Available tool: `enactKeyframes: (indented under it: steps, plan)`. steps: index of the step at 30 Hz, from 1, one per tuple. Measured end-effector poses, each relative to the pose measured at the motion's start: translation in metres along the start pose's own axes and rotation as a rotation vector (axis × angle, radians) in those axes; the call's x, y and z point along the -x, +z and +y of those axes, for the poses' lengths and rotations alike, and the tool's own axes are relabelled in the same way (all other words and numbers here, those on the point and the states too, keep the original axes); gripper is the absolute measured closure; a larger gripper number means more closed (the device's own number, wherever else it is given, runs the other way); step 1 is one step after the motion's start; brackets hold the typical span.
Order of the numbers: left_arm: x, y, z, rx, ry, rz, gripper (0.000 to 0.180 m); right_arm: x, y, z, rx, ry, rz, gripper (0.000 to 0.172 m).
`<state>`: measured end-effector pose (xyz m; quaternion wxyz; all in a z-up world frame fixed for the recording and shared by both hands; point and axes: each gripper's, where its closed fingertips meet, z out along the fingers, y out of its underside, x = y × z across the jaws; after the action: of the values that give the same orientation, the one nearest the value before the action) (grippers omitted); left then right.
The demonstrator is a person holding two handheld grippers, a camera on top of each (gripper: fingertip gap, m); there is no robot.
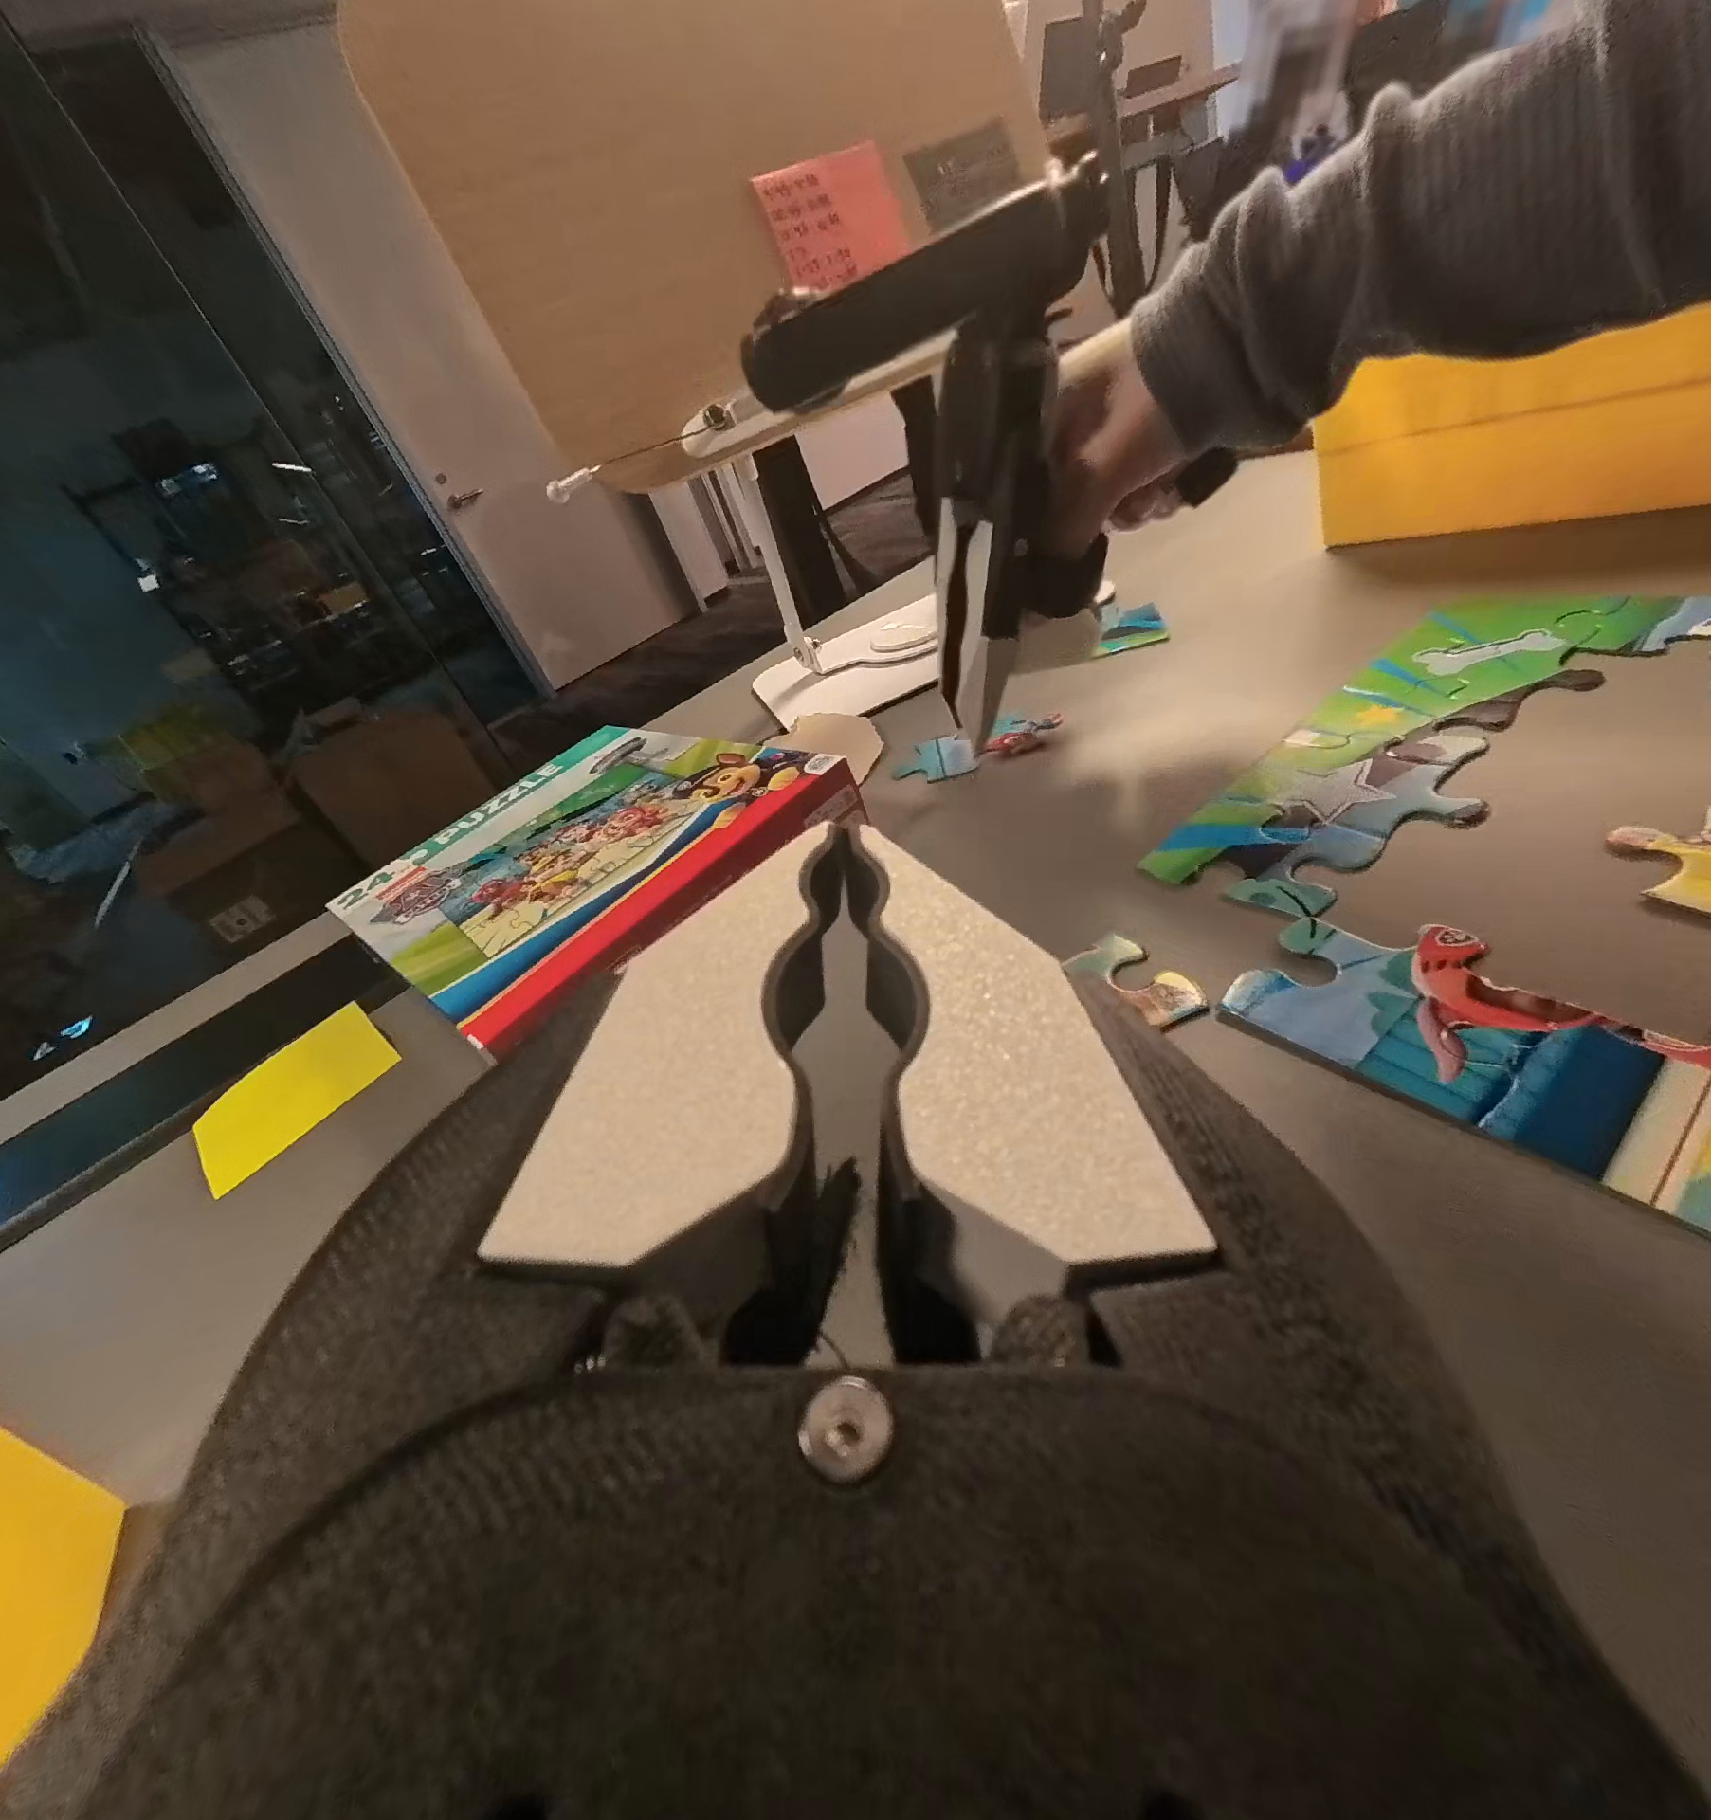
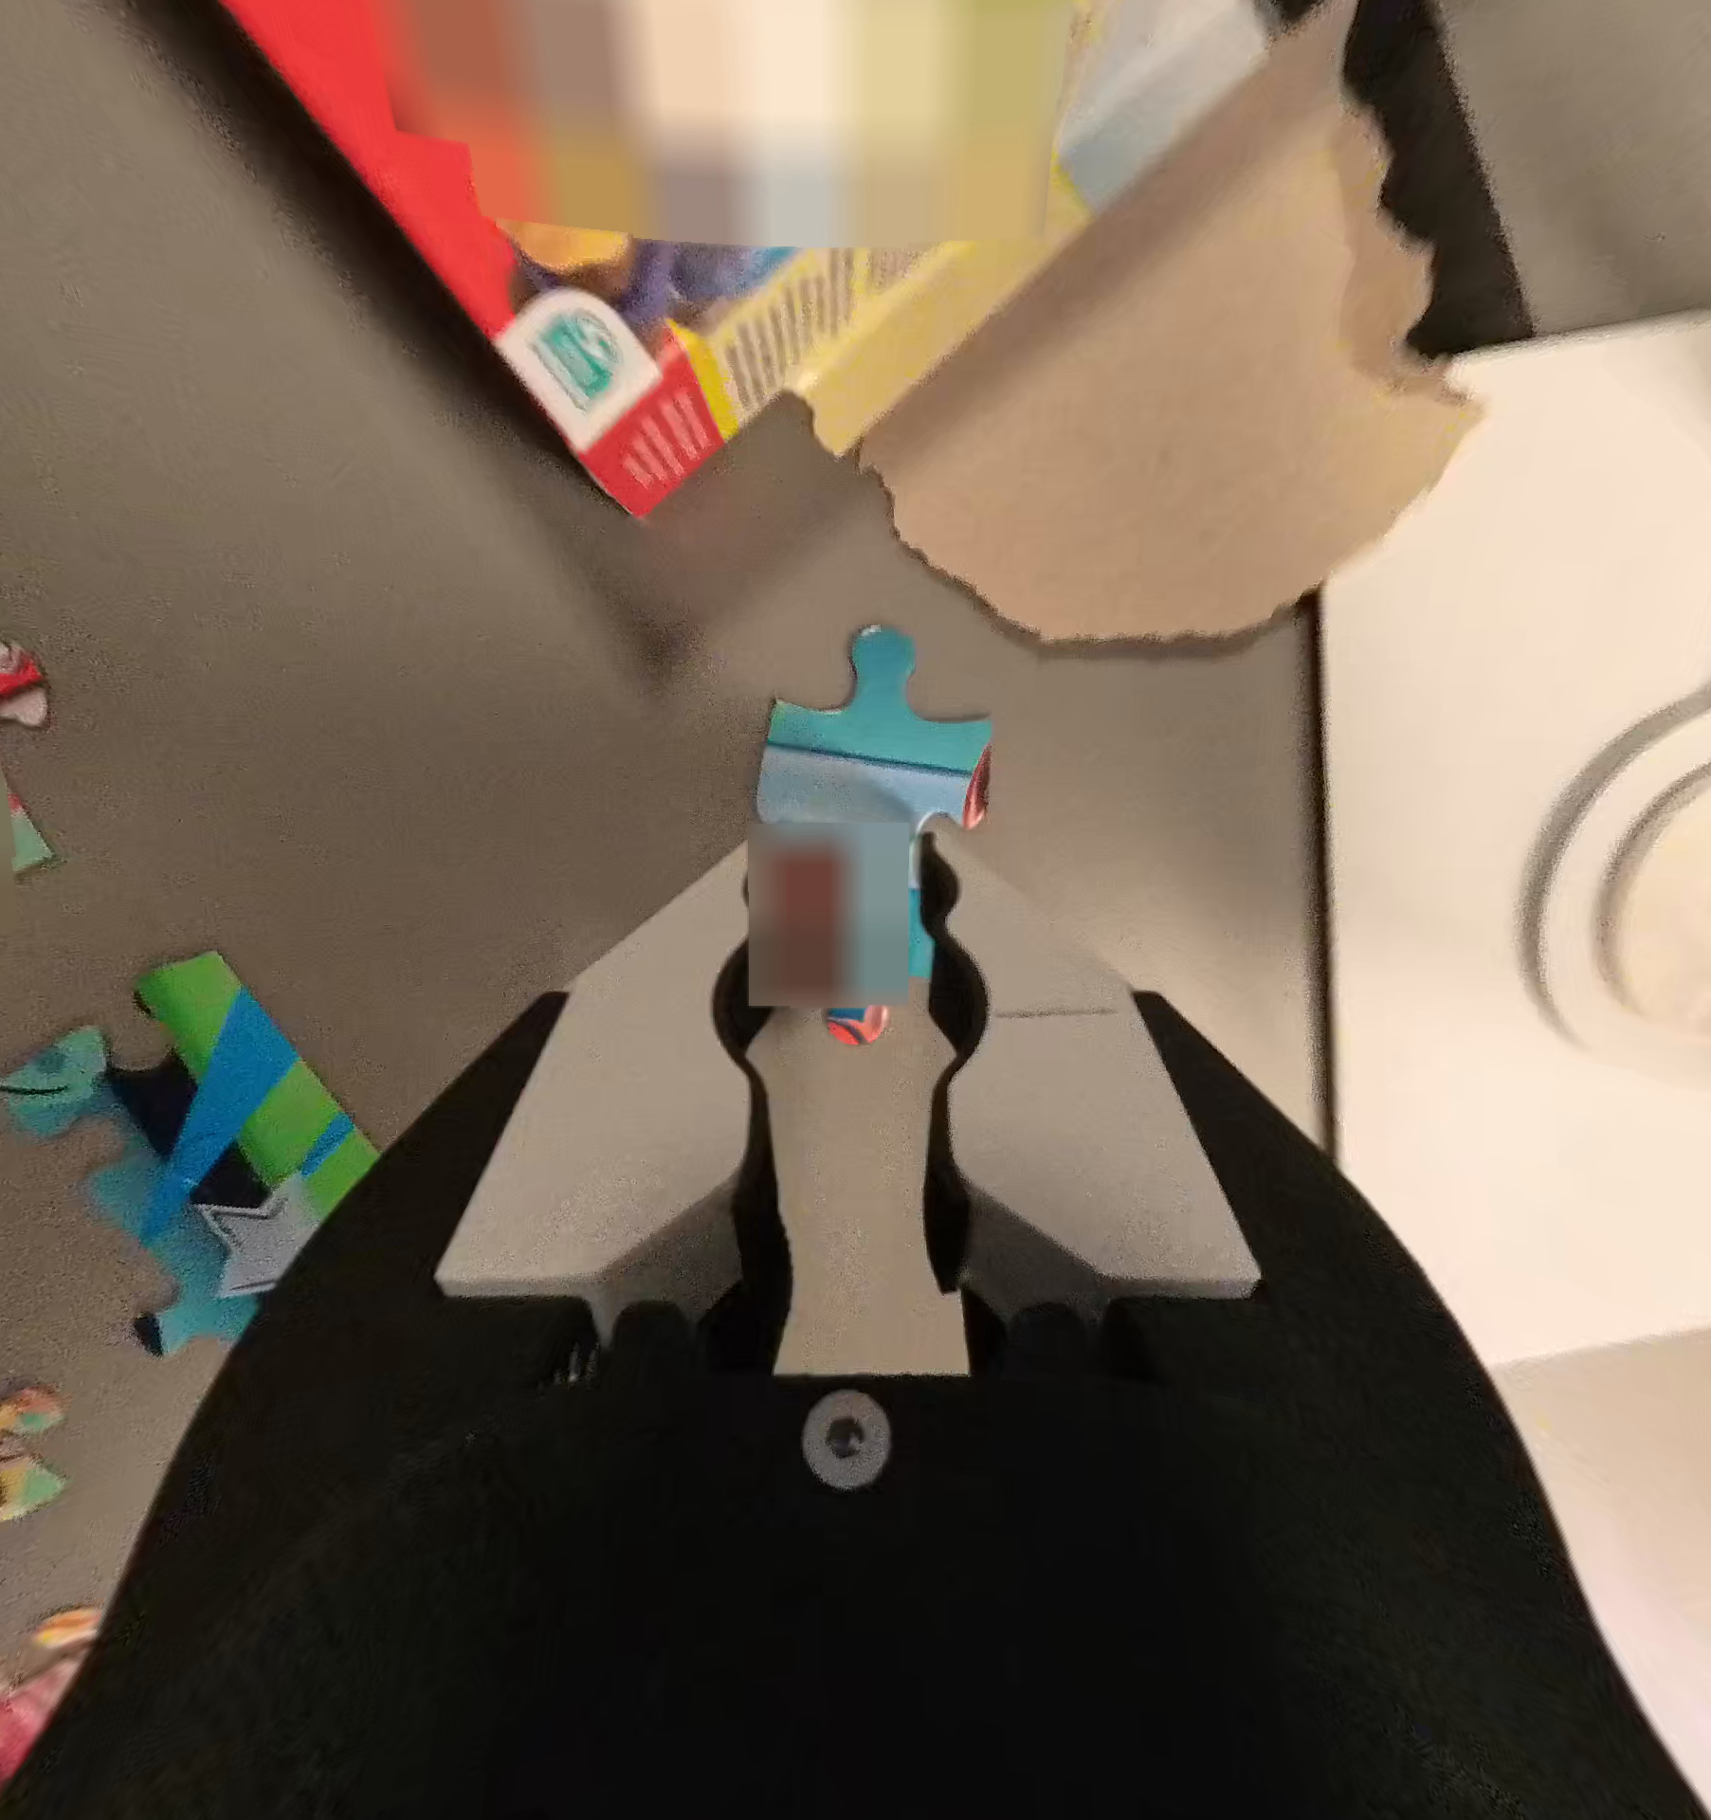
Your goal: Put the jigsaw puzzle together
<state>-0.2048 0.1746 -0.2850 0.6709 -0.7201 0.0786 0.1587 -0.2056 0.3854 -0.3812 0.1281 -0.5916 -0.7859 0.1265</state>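
Lying flat — puzzle box [image 1: 595,877], torn flap [image 2: 1156,473] open.

piece: flat teal-and-pale-blue cardboard jigsaw piece [image 2: 876,753], knob pointing away
place: on the grey table [image 2: 339,591], between the parted right gripper [image 2: 846,867] fingers

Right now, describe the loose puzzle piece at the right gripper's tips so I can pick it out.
Find the puzzle box at the table's left edge; past its far corner lies a torn cardboard flap. Just beyond, under the right gripper, lies a piece: teal knob, pale blue band, red edge, apart from the assembled puzzle.
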Motion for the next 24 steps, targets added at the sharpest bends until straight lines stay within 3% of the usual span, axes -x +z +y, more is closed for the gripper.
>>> enactKeyframes:
  steps: [2,7,13,14,16,24]
  plan:
    - [0.001,-0.001,0.000,0.003,0.014,-0.007,0.180,0.000,0.003,0.002,-0.025,0.078,-0.034,0.147]
    - [0.016,-0.008,-0.006,-0.021,-0.013,-0.050,0.180,0.015,0.001,0.002,-0.069,0.078,-0.029,0.158]
    - [0.025,-0.017,-0.008,-0.017,-0.068,-0.054,0.180,0.058,0.006,-0.022,-0.139,0.082,-0.094,0.160]
    - [0.027,-0.019,-0.006,0.001,-0.067,-0.060,0.180,0.067,0.007,-0.027,-0.151,0.071,-0.101,0.172]
    - [0.035,-0.026,-0.002,0.041,-0.096,-0.087,0.180,0.086,0.010,-0.039,-0.171,0.043,-0.109,0.172]
    - [0.032,-0.105,-0.004,0.073,-0.195,-0.142,0.180,0.159,0.020,-0.077,-0.188,-0.055,-0.185,0.172]
